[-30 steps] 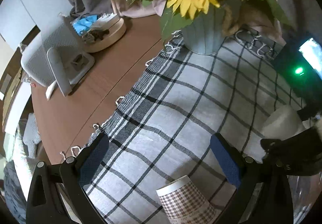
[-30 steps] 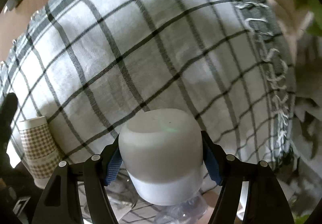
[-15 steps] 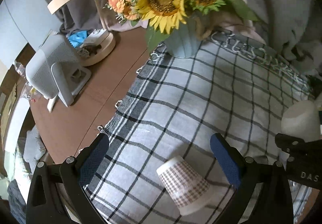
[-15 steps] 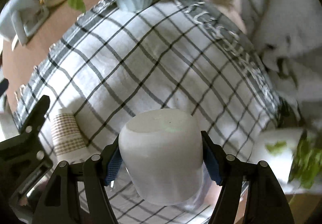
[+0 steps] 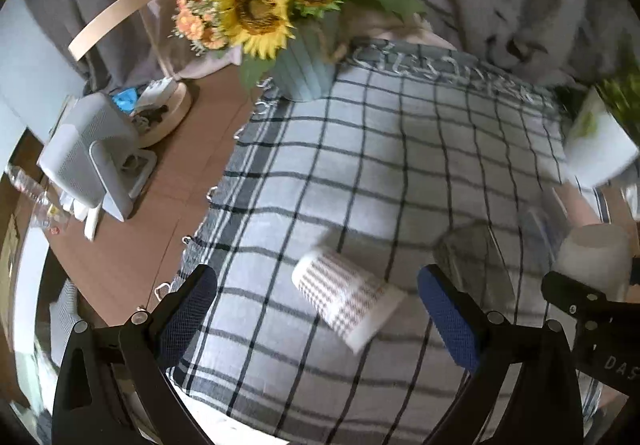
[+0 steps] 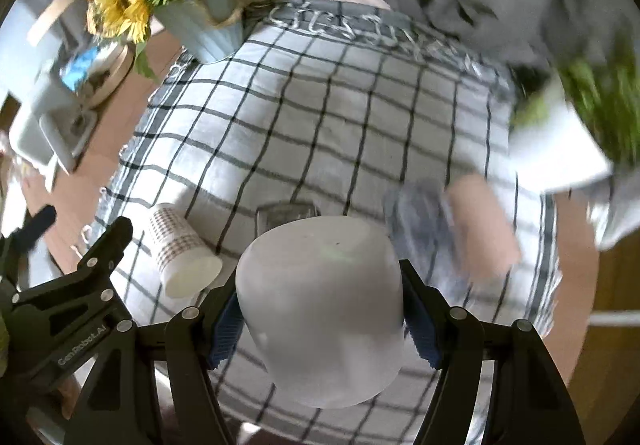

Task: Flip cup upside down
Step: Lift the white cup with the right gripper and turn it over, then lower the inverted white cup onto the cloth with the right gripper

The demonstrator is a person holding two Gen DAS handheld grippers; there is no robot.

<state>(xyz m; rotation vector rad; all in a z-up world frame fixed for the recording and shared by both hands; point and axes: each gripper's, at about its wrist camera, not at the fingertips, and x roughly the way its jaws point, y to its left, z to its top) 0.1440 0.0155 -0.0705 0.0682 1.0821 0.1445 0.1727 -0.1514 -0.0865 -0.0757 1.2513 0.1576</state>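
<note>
Right wrist view shows the right gripper (image 6: 320, 319) clamped on the white cup (image 6: 320, 309), bottom facing forward, held above the checked cloth (image 6: 320, 117). Left gripper (image 5: 316, 309) hangs apart, empty. Releasing early could topple it onto the checkered paper cup (image 6: 178, 255).

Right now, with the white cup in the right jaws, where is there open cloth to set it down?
Open cloth runs between the vase, the checked cup and the white pot. It is crowded near the white cup: a glass just beyond, blurred items on its right.
</note>
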